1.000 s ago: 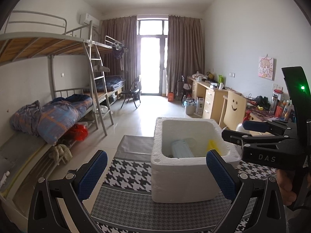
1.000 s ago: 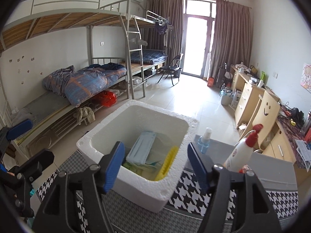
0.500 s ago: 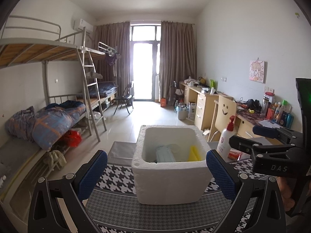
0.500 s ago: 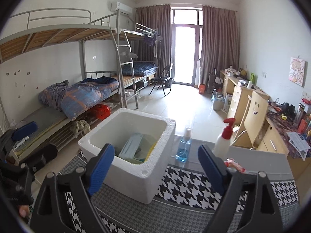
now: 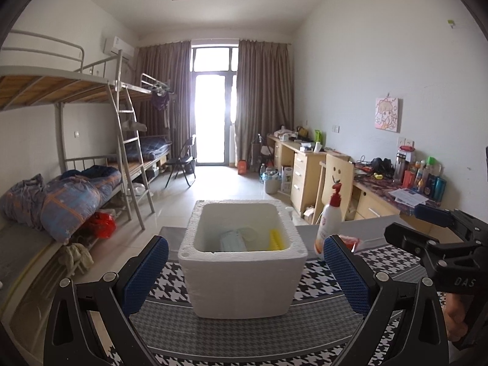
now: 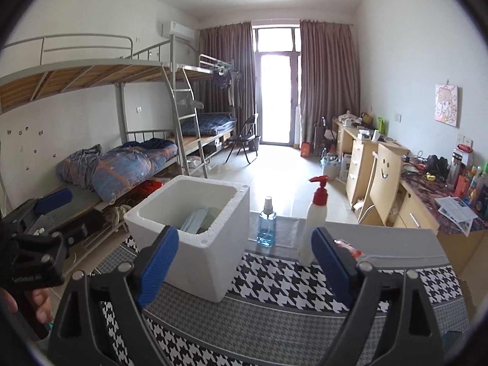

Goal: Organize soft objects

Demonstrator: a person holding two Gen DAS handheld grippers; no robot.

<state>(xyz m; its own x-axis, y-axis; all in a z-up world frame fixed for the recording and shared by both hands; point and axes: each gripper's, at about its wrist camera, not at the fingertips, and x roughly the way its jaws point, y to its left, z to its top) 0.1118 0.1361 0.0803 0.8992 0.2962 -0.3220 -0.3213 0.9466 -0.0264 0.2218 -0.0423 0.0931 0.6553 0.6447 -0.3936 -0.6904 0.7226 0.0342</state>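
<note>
You held both the left gripper (image 5: 245, 270) and right gripper (image 6: 247, 259) spread empty before the foam box (image 5: 244, 271) (light, crumbly, take its walls), soft mask pack (image 6: 199, 220) inside.

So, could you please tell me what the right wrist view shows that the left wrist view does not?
Only the right wrist view shows the blue spray bottle beside the foam box. Only the left wrist view shows the yellow item inside the box. Both show the box, the blue mask pack, the white pump bottle and the checked cloth.
</note>
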